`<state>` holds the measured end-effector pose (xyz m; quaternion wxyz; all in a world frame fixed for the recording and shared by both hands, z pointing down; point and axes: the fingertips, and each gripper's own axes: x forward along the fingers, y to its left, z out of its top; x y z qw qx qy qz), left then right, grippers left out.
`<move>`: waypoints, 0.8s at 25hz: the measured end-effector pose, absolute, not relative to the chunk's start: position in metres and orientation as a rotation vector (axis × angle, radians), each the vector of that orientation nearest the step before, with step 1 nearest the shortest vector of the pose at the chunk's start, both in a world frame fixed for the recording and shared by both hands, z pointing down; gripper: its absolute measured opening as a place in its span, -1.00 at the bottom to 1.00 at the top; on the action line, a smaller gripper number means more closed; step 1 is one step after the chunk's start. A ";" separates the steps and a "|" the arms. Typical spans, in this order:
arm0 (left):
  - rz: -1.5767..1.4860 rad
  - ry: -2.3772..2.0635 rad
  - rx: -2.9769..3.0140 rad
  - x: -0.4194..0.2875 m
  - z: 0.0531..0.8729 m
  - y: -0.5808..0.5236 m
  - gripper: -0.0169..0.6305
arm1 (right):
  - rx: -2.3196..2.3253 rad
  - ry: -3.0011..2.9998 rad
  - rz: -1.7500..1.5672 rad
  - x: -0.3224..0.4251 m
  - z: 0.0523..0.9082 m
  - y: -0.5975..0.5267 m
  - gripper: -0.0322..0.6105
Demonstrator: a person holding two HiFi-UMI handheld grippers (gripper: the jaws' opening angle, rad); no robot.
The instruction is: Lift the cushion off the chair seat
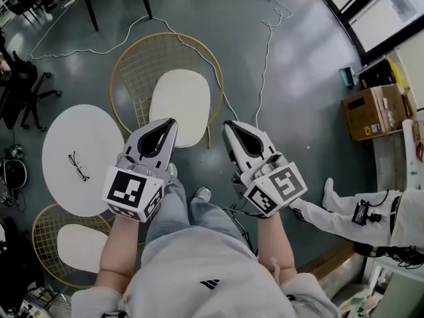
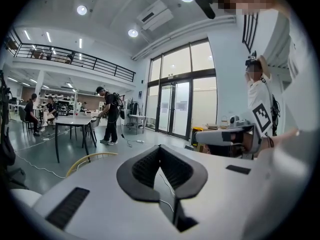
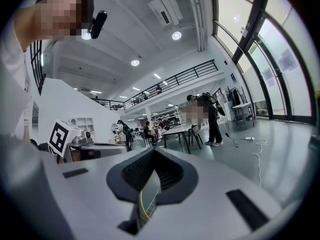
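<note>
The cream cushion (image 1: 180, 105) lies on the seat of a gold wire chair (image 1: 136, 61), seen from above in the head view. My left gripper (image 1: 171, 122) hovers over the cushion's near left edge, shut and holding nothing. To its right, my right gripper (image 1: 227, 124) is also shut and empty, just off the cushion's near right corner. Both point forward, almost level. In the left gripper view the shut gripper (image 2: 160, 149) rises above the chair's gold rim (image 2: 90, 158). The right gripper view shows its gripper (image 3: 153, 151) shut, looking out across the hall.
A round white table (image 1: 63, 138) with a pair of glasses (image 1: 79, 167) stands at the left. Below it is a second gold chair with a cushion (image 1: 79, 247). Cables (image 1: 265, 52) run over the grey floor. A cardboard box (image 1: 374, 111) and another person (image 1: 361, 212) are at the right.
</note>
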<state>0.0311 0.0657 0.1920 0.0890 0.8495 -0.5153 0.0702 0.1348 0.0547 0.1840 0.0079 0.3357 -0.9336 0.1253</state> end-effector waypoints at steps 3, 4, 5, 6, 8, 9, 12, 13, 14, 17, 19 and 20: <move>0.202 -1.497 2.551 0.025 0.192 0.053 -0.91 | 1.095 -2.901 0.388 0.130 0.183 0.044 -0.87; 0.203 -1.487 2.558 0.022 0.191 0.049 -0.91 | 1.108 -2.897 0.387 0.128 0.182 0.040 -0.87; 0.204 -1.478 2.565 0.019 0.191 0.044 -0.91 | 1.119 -2.894 0.387 0.124 0.182 0.035 -0.87; 0.204 -1.471 2.570 0.014 0.190 0.039 -0.91 | 1.129 -2.892 0.387 0.121 0.181 0.030 -0.87; 0.202 -1.455 2.579 0.005 0.189 0.028 -0.91 | 1.150 -2.886 0.388 0.112 0.179 0.021 -0.87; 0.202 -1.447 2.583 0.000 0.189 0.023 -0.91 | 1.161 -2.881 0.387 0.108 0.179 0.017 -0.87; 0.205 -1.428 2.589 -0.015 0.190 0.009 -0.91 | 1.189 -2.868 0.388 0.094 0.179 0.005 -0.87; 0.206 -1.422 2.589 -0.020 0.191 0.005 -0.91 | 1.197 -2.864 0.389 0.090 0.179 0.001 -0.87; 0.208 -1.415 2.590 -0.025 0.192 0.001 -0.91 | 1.204 -2.860 0.390 0.085 0.180 -0.003 -0.87; 0.212 -1.392 2.592 -0.040 0.196 -0.010 -0.91 | 1.230 -2.846 0.398 0.072 0.182 -0.014 -0.87; 0.210 -1.377 2.591 -0.049 0.198 -0.017 -0.91 | 1.245 -2.837 0.406 0.064 0.184 -0.021 -0.87; 0.208 -1.369 2.591 -0.053 0.199 -0.021 -0.91 | 1.253 -2.832 0.407 0.060 0.184 -0.024 -0.87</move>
